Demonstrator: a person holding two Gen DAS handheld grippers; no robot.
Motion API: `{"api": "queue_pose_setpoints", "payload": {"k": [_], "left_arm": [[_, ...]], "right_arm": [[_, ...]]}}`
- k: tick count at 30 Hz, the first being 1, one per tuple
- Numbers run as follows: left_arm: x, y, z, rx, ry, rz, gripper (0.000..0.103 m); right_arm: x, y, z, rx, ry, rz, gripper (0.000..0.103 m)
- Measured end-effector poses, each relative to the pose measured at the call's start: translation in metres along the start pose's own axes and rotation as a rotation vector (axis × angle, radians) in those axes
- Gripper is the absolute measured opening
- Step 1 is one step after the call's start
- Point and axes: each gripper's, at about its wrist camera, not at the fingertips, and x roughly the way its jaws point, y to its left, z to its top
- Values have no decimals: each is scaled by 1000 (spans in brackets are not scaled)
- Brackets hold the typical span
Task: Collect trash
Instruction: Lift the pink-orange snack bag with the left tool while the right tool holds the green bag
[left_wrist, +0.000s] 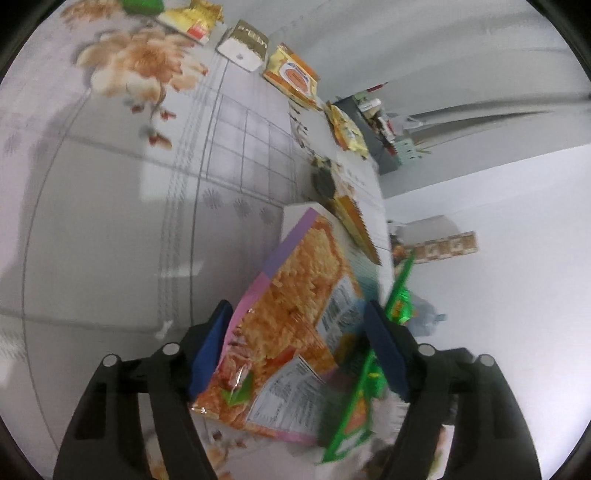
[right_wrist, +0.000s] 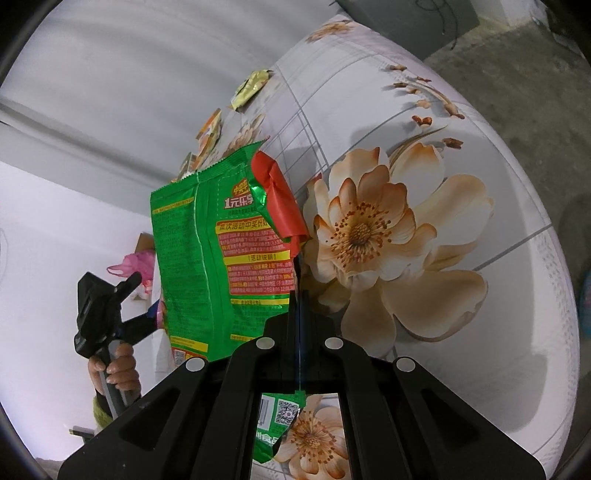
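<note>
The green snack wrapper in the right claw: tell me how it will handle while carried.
The green snack wrapper looks empty and flat, so probably very light. It stands up from the shut right claw yet its creased top corner folds over, so it is likely floppy and may sway. The glossy film could slip from a thin-edge pinch.

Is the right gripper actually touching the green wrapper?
Touching. In the right wrist view, the right gripper has its jaws shut flat on the green wrapper.
</note>
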Motion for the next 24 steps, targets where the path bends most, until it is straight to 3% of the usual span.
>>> {"api": "queue_pose_setpoints", "payload": {"k": [5, 13, 16, 24], "left_arm": [[-15, 4, -20, -44, 21, -156, 55], [-26, -3, -42, -33, 46, -306, 45], [-24, -7, -50, -20, 56, -306, 42], [-20, -24, -62, 103, 59, -168, 15]], "right_arm": [[0, 2, -2, -14, -8, -8, 0], [2, 9, -6, -45, -28, -36, 0], [3, 12, -8, -59, -35, -53, 0], [4, 7, -7, -25, -29, -23, 0]]}}
